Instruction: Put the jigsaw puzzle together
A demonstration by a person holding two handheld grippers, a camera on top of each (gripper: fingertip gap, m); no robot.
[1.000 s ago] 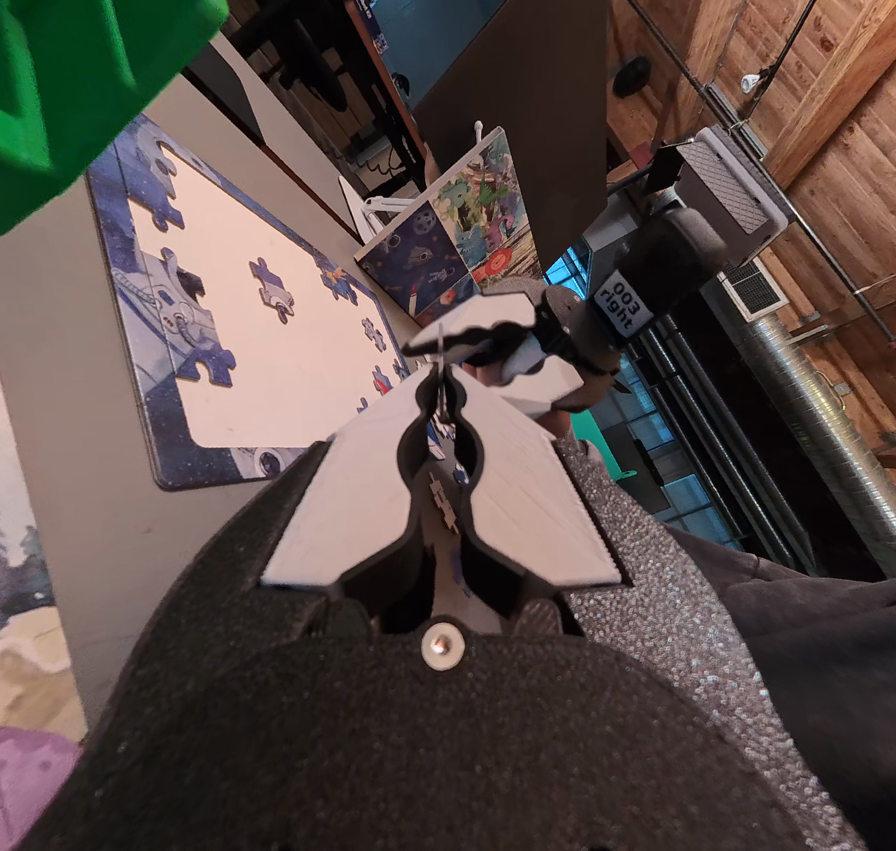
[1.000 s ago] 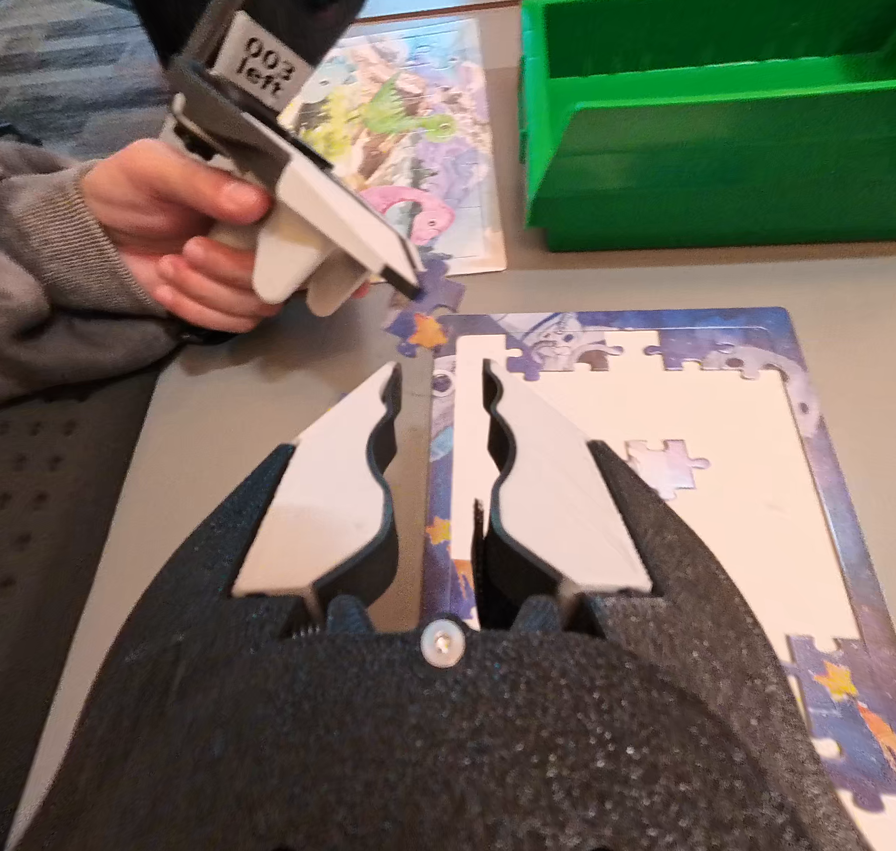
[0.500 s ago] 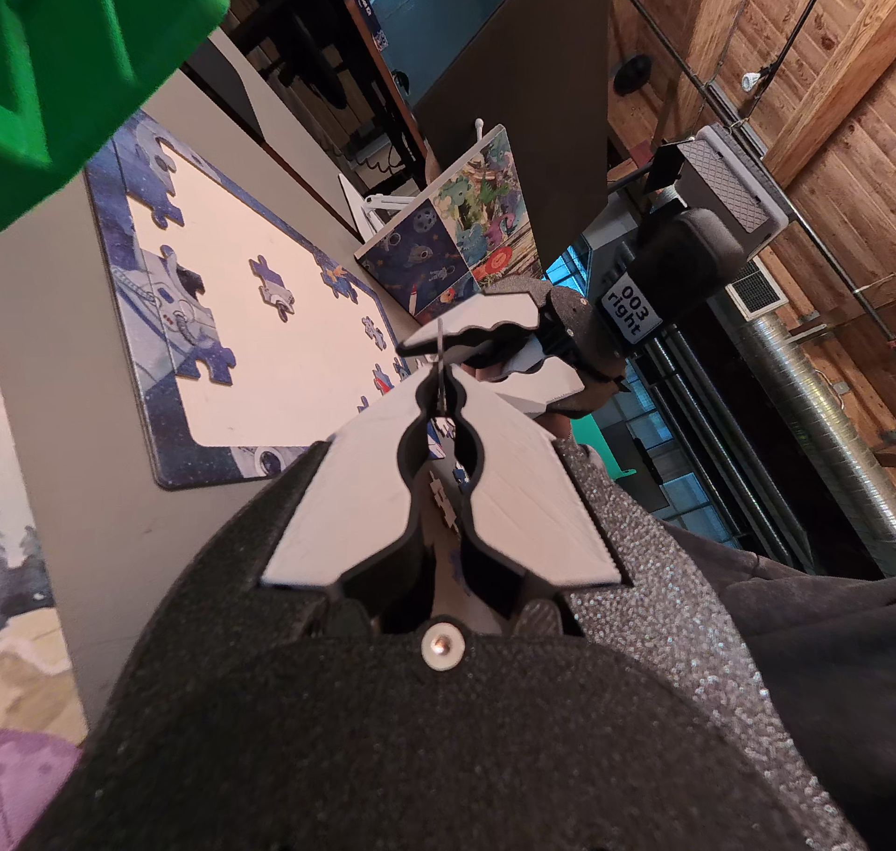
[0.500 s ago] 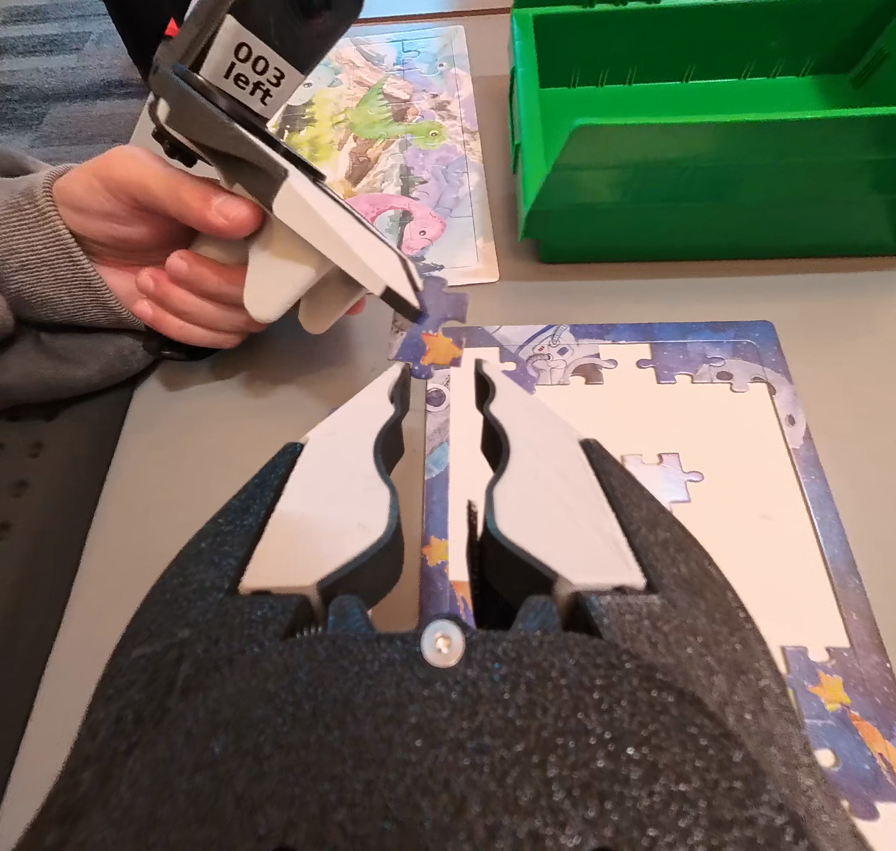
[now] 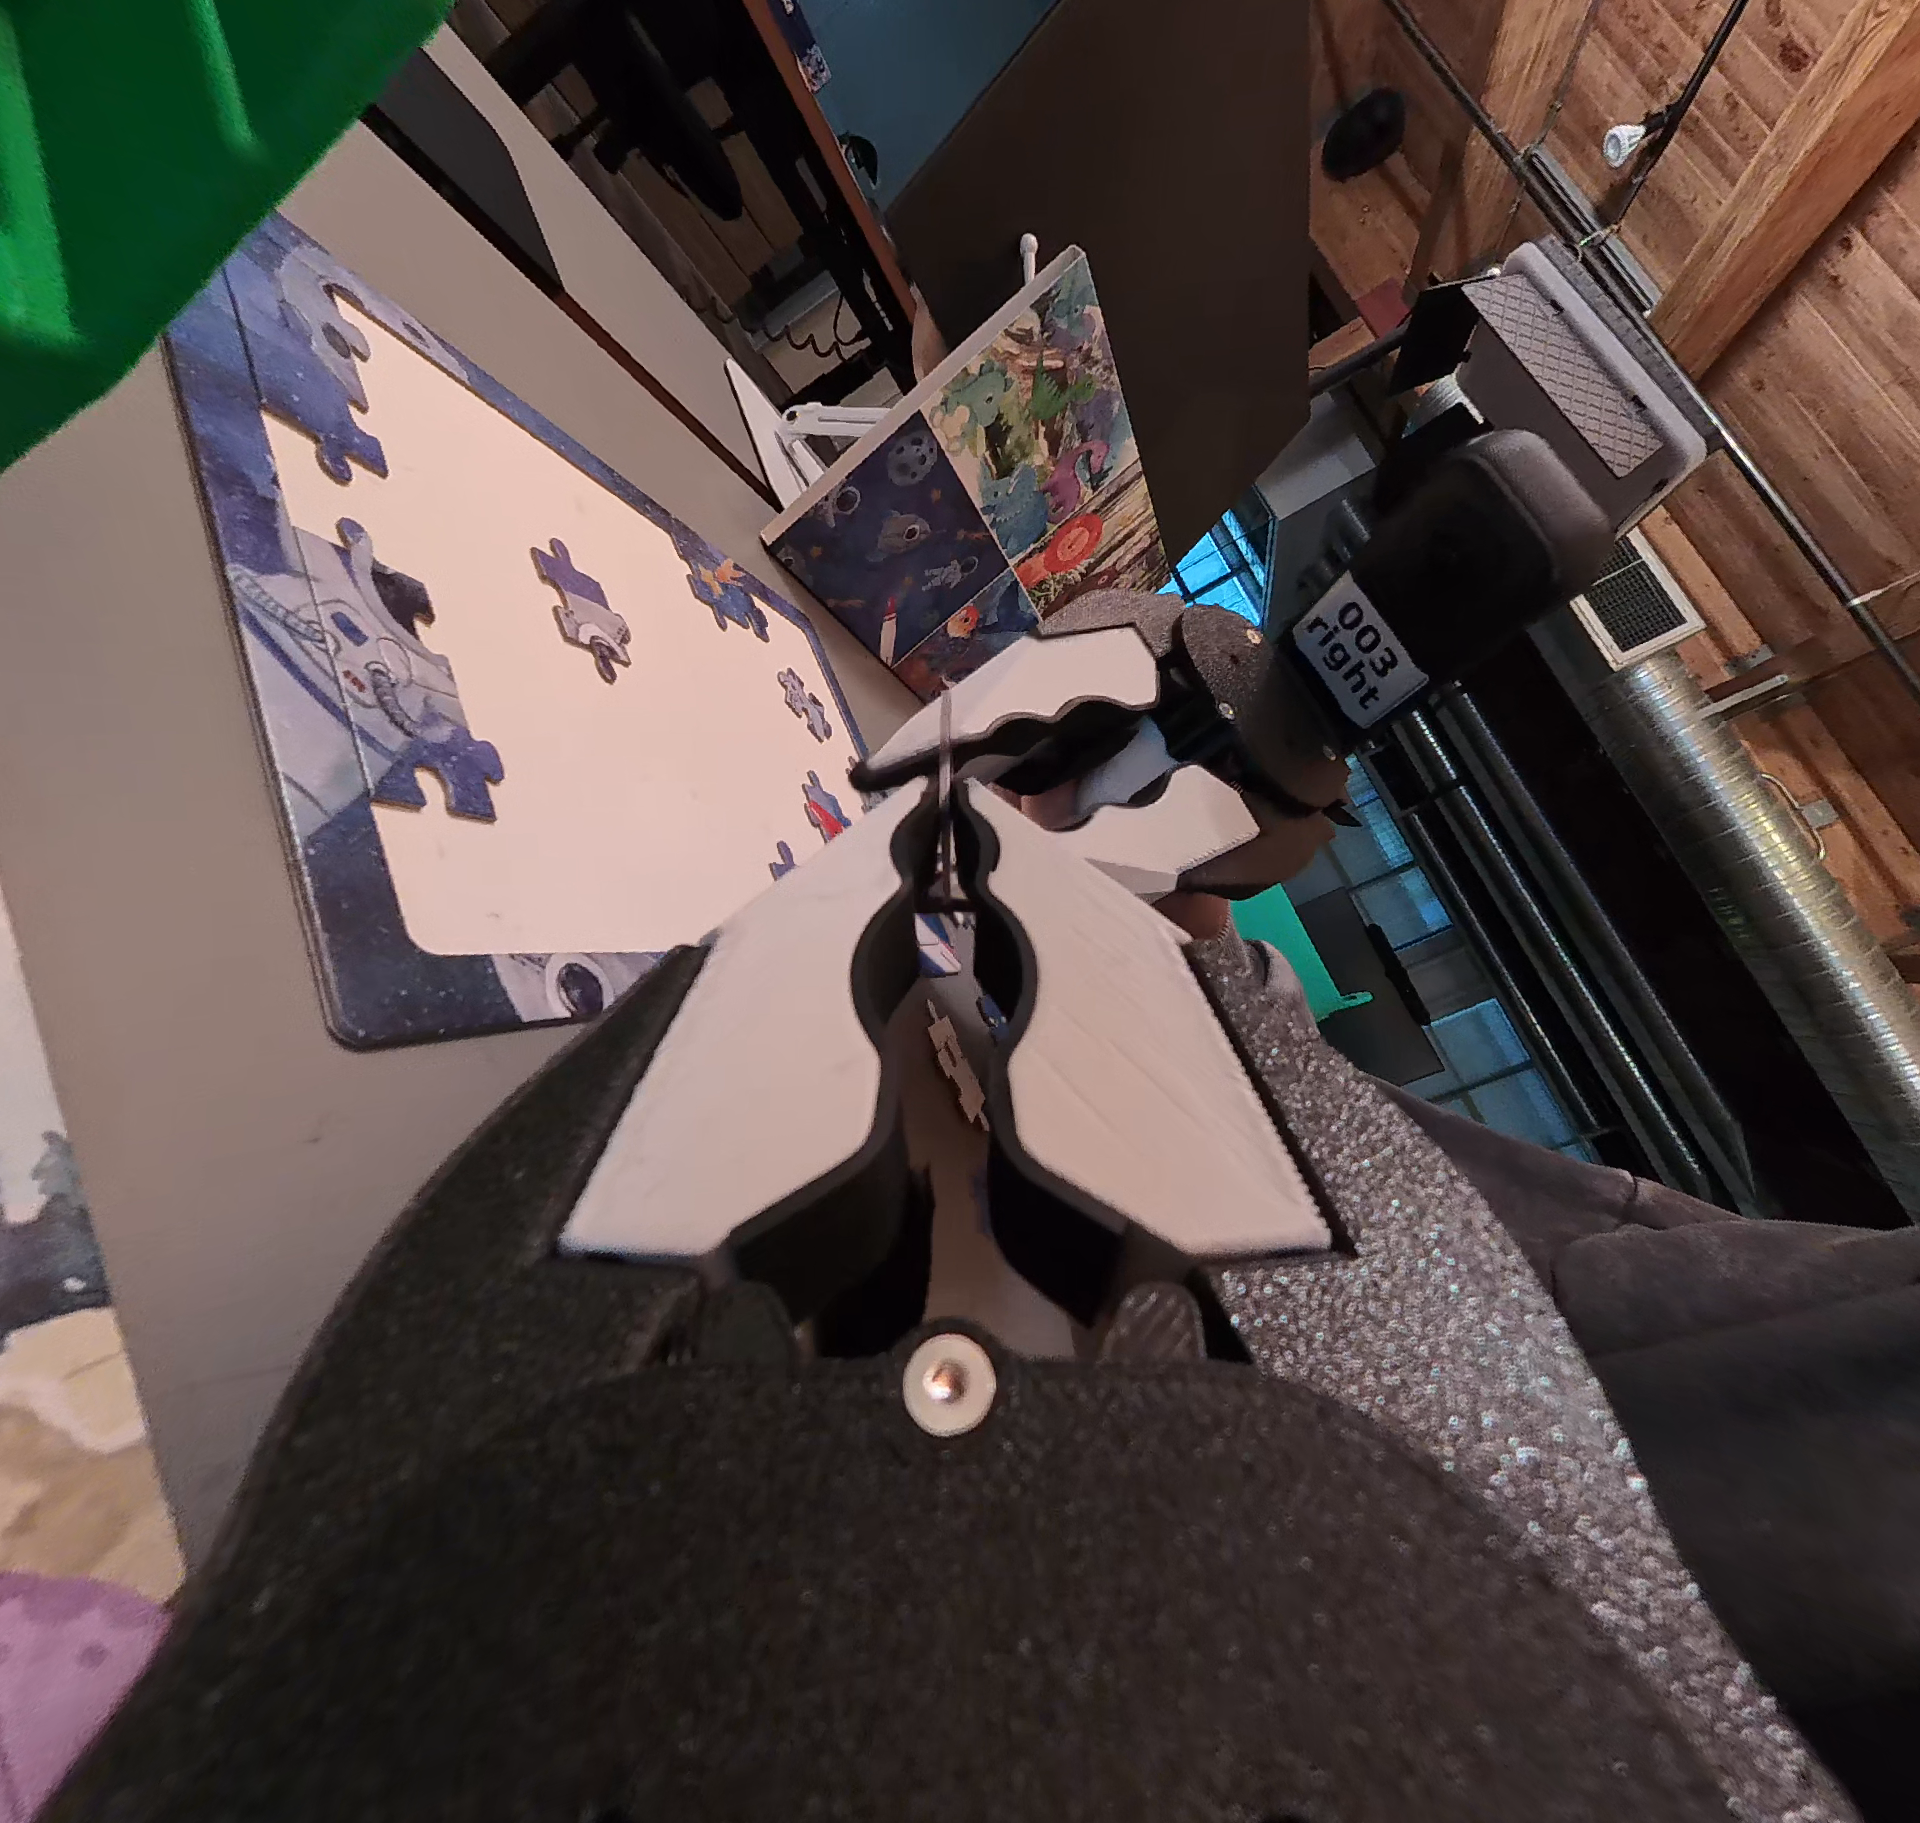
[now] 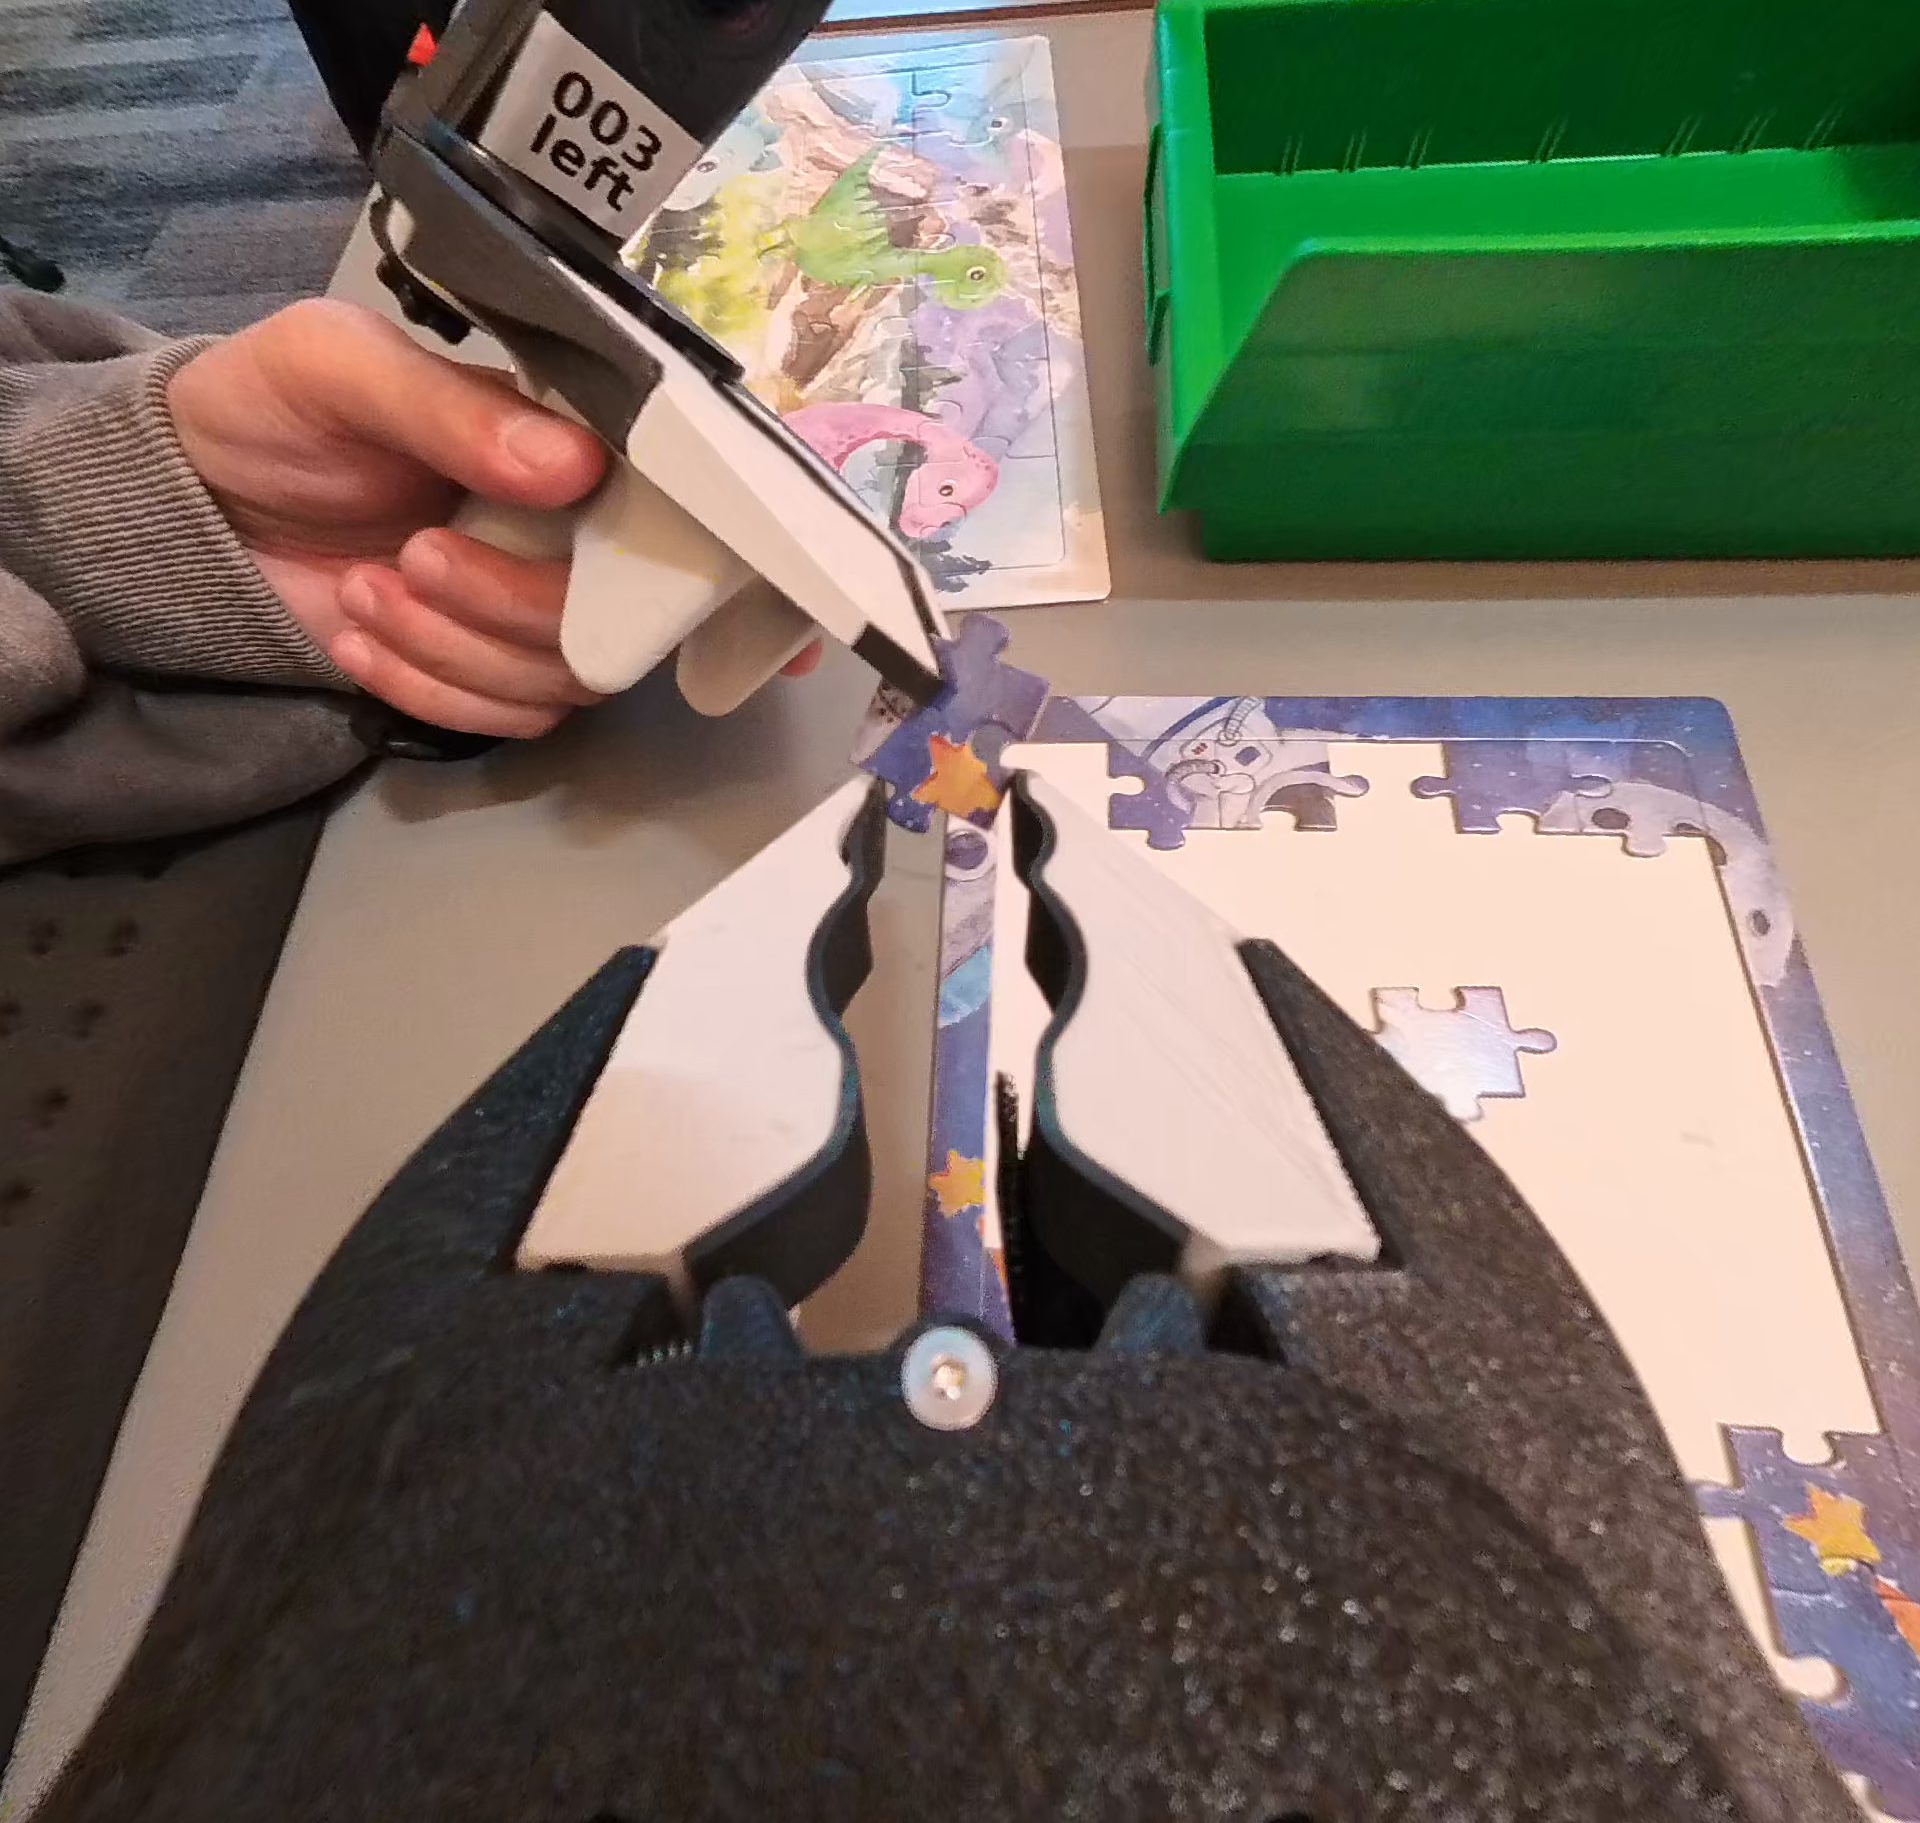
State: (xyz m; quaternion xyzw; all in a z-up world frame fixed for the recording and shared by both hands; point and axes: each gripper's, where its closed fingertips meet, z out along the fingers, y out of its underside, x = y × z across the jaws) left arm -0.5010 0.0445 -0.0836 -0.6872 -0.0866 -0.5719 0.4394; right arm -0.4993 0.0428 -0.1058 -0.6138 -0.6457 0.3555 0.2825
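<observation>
Pinched edge-on in the closed left hand-held gripper [image 6: 914,667], the thin, light puzzle piece [image 6: 961,724] needs an edge grip from the parted, empty right hand-held gripper [image 6: 945,797].

Held piece [image 6: 951,734]: blue, orange star, raised and tilted over the tray's far-left corner, edge-on in the left wrist view [image 5: 943,786].
Puzzle tray [image 6: 1756,900]: flat on counter, blue space-themed border, white centre mostly unfilled.
Fitted pieces [image 6: 1210,771]: along far edge.
Loose piece [image 6: 1460,1046]: pale, lying alone inside the tray.
</observation>
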